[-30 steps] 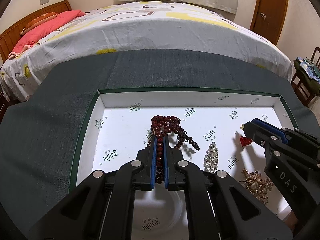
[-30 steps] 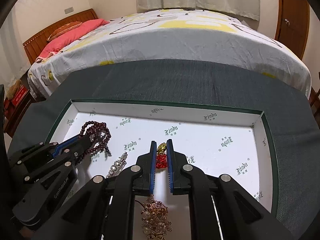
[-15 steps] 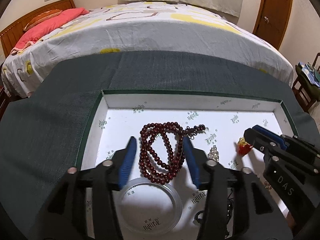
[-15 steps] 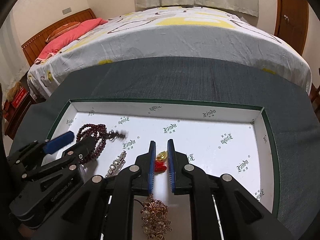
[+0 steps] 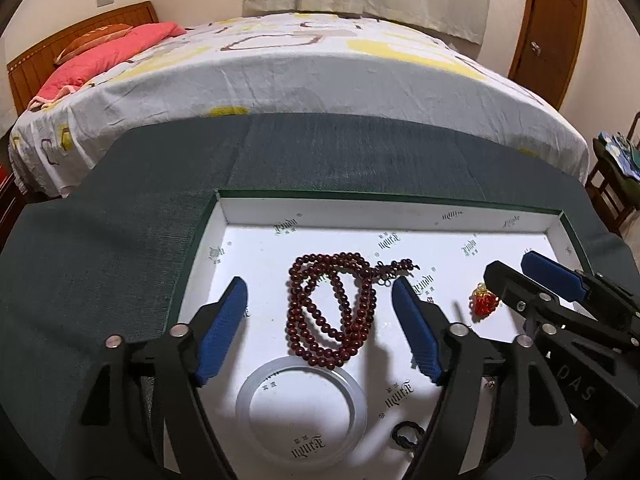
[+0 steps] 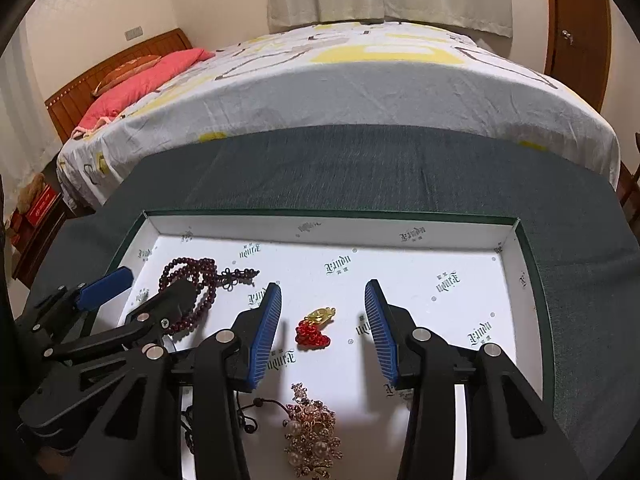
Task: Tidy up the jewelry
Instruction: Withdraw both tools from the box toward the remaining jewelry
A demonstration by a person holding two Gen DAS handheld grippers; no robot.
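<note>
- Where the left wrist view looks down, the left gripper [image 5: 320,320] stands wide open, its blue pads [image 5: 222,332] on either side of the beads [image 5: 332,308] and touching nothing.
- The beads lie coiled on the floor of the tray [image 5: 400,204], toward its left half, with a knotted tail pointing right.
- Nearer than the beads a clear bangle [image 5: 301,408] lies flat, and a small dark ring [image 5: 407,435] sits just right of it.
- At the tray's right side the right gripper [image 5: 532,280] shows from the side, jaws apart, beside a red charm [image 5: 485,300] with a gold top.
- Repeated green print on the tray reads roughly "Lindu"; the right gripper's body carries "DAS".
- Only this view shows the bangle and the ring.
- Seen from the right wrist, the right gripper [image 6: 322,324] is spread wide and empty; the charm [image 6: 314,330] lies on the tray [image 6: 328,213] floor between its pads, clear of both.
- Toward the tray's near edge a gold brooch [image 6: 312,436] with pearls lies just this side of the charm, a dark cord at its left.
- The left gripper [image 6: 132,292] is open over the beads [image 6: 196,276] in the tray's left part.
- Only this view shows the brooch.
</note>
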